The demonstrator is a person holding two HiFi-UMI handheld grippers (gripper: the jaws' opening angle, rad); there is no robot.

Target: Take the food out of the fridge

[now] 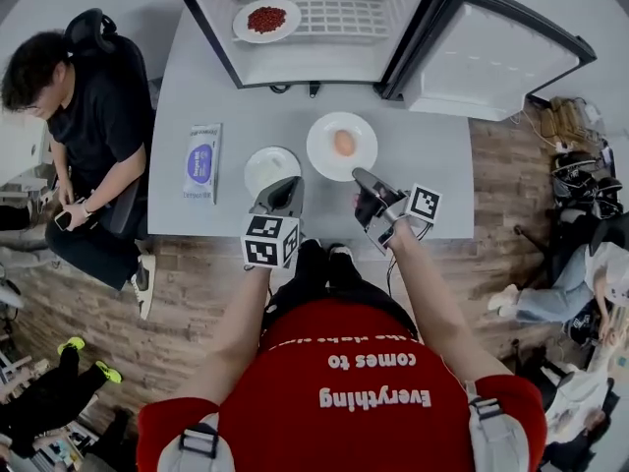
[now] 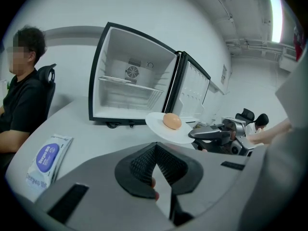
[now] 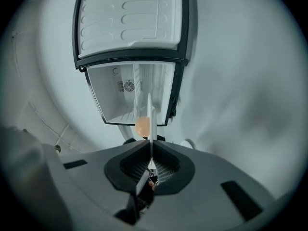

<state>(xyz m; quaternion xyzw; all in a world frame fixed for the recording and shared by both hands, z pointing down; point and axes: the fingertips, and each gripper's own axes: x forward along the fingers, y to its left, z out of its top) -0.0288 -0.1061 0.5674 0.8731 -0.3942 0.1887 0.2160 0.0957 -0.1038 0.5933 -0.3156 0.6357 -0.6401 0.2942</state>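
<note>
1. Head view: the right hand-held gripper [image 1: 362, 175] pinches the near rim of the white plate [image 1: 324, 131] carrying the egg [image 1: 344, 143], over the table [image 1: 197, 96]. The red food [image 1: 266, 19] is inside the open fridge [image 1: 211, 28], at the far end.
2. Left gripper view: the left hand-held gripper [image 2: 155, 147] has its jaw tips together and holds nothing.
3. Right gripper view: the jaws are narrow, clamping the plate's edge [image 3: 149, 114], with the egg [image 3: 142, 126] just left.
</note>
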